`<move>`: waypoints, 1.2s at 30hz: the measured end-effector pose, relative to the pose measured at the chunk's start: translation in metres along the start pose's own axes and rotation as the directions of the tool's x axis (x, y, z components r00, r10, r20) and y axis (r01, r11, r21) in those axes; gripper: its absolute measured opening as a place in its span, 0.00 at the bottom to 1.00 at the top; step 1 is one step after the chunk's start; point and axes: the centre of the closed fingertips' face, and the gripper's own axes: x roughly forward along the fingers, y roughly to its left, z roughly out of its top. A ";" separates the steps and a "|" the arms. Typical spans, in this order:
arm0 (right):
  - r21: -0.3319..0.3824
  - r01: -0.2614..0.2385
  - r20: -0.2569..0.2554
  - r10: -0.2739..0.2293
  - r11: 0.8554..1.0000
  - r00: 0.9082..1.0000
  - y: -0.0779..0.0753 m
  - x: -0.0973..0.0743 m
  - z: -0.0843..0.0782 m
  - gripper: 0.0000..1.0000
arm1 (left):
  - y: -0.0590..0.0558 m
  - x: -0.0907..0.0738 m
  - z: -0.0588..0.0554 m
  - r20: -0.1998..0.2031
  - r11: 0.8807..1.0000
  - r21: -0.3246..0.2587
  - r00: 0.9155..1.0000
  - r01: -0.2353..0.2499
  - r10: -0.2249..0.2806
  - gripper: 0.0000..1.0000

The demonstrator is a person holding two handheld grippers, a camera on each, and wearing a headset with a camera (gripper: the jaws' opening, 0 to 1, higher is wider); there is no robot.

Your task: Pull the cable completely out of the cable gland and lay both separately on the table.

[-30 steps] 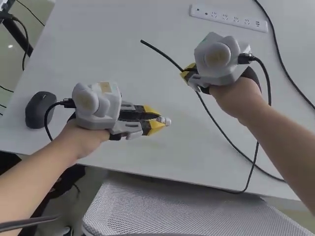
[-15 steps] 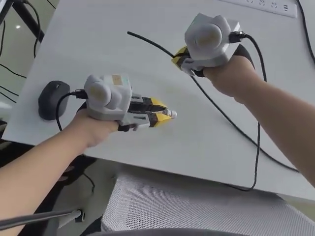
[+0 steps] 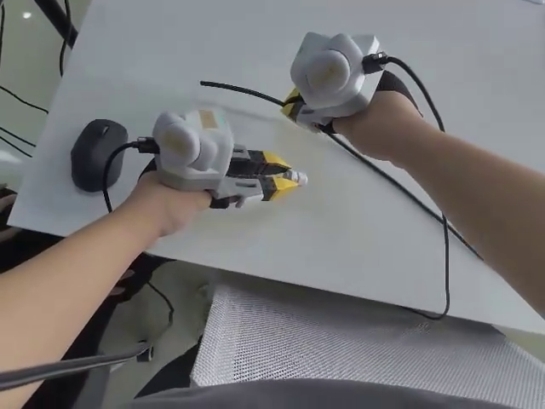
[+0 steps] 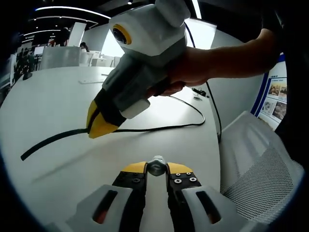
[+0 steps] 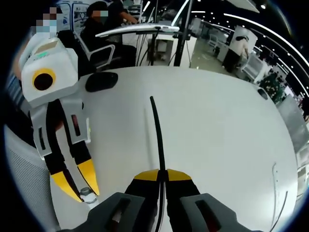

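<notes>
My left gripper [image 3: 294, 179] is shut on a small pale cable gland [image 3: 301, 178] and holds it above the near part of the white table [image 3: 170, 51]. In the left gripper view the gland [image 4: 156, 165] sits pinched between the yellow-tipped jaws of this gripper [image 4: 156, 169]. Farther back, my right gripper [image 3: 289, 104] is shut on a black cable [image 3: 238, 89]. The cable's free end points left and is clear of the gland. In the right gripper view the cable [image 5: 157, 130] runs up from that gripper [image 5: 161, 175], with the left gripper [image 5: 79, 186] and gland [image 5: 87, 194] at lower left.
A dark computer mouse [image 3: 95, 153] lies near the table's left edge. A grey mesh chair [image 3: 341, 341] sits below the table's near edge. The cable's long tail [image 3: 409, 200] trails right across the table. People sit at desks [image 5: 104, 19] beyond the table.
The head camera has swung, shifting the whole picture. Both grippers keep their holds. The right gripper with the cable now sits more to the left, above the left gripper's tip.
</notes>
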 end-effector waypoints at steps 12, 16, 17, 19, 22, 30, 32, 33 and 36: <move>0.022 -0.021 -0.022 0.022 1.000 1.000 0.006 0.013 -0.006 0.00 | 0.005 0.004 -0.013 -0.027 1.000 -0.001 1.000 -0.002 0.002 0.15; 0.021 -0.026 -0.021 0.027 0.999 0.999 0.007 0.015 -0.007 0.00 | 0.006 0.003 -0.015 -0.030 1.000 0.002 1.000 -0.001 0.001 0.15; 0.024 -0.028 -0.021 0.029 0.999 0.999 0.007 0.015 -0.007 0.00 | 0.007 0.003 -0.015 -0.028 1.000 0.002 1.000 -0.003 0.003 0.15; 0.022 -0.024 -0.024 0.025 0.999 0.999 0.006 0.016 -0.007 0.00 | 0.009 0.002 -0.015 -0.025 1.000 -0.004 1.000 -0.005 0.005 0.16; 0.022 -0.021 -0.024 0.021 1.000 0.999 0.007 0.017 -0.008 0.00 | 0.009 0.003 -0.014 -0.025 1.000 -0.003 1.000 -0.003 0.003 0.16; 0.013 -0.010 -0.024 0.010 1.000 1.000 0.005 0.019 -0.009 0.00 | 0.010 0.004 -0.015 -0.037 1.000 0.015 0.999 -0.008 0.009 0.16; -0.016 -0.001 -0.032 0.000 1.000 0.999 0.005 0.019 -0.008 0.00 | 0.009 0.004 -0.016 -0.051 1.000 0.030 0.999 -0.007 0.008 0.16; -0.021 0.002 -0.034 -0.003 1.000 0.999 0.005 0.019 -0.008 0.00 | 0.008 0.004 -0.018 -0.060 0.999 0.040 0.998 -0.007 0.009 0.16; -0.033 0.006 -0.038 -0.007 0.999 0.999 0.005 0.019 -0.008 0.00 | 0.007 0.004 -0.020 -0.078 0.998 0.060 0.997 -0.010 0.014 0.16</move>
